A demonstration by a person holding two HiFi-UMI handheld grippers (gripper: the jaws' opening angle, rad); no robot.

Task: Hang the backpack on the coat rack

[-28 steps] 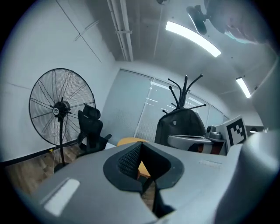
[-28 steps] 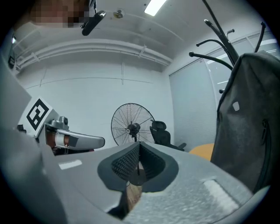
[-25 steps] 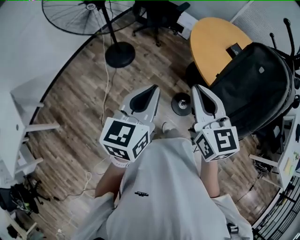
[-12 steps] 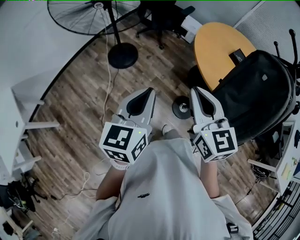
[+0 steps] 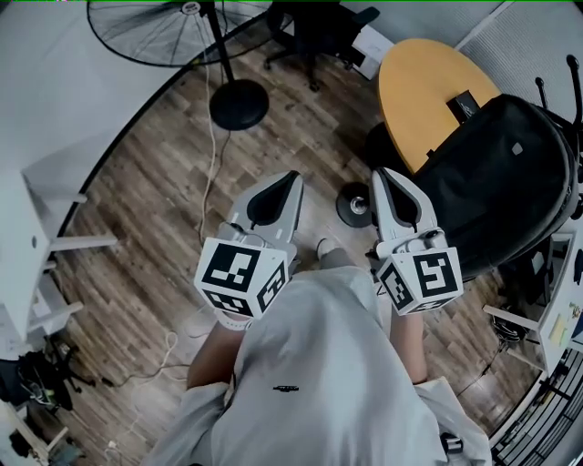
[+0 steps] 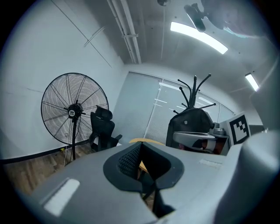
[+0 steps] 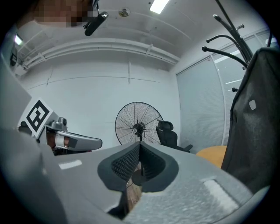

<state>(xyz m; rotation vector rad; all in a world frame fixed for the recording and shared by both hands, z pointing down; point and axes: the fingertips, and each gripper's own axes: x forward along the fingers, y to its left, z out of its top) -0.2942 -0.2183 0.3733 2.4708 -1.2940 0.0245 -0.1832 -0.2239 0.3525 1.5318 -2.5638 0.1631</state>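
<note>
The black backpack (image 5: 501, 182) hangs against the black coat rack (image 5: 576, 86) at the right, just beyond the table. In the left gripper view the backpack (image 6: 190, 124) sits right under the rack's prongs (image 6: 193, 89). In the right gripper view it (image 7: 256, 127) fills the right edge, with prongs (image 7: 227, 41) above it. Which hook carries it is hidden. My left gripper (image 5: 293, 176) and right gripper (image 5: 377, 171) are held side by side in front of my body. Both are shut and empty, and the right one is a short way left of the backpack.
A round orange table (image 5: 428, 82) with a small dark object (image 5: 462, 105) stands beside the backpack. A floor fan (image 5: 168, 27) with a round base (image 5: 239, 105) and an office chair (image 5: 314, 27) stand at the back. White furniture (image 5: 36, 246) and a cable (image 5: 208, 173) lie at the left.
The head view has shifted slightly. Both grippers stay where they were, shut and empty, and the backpack has not moved.
</note>
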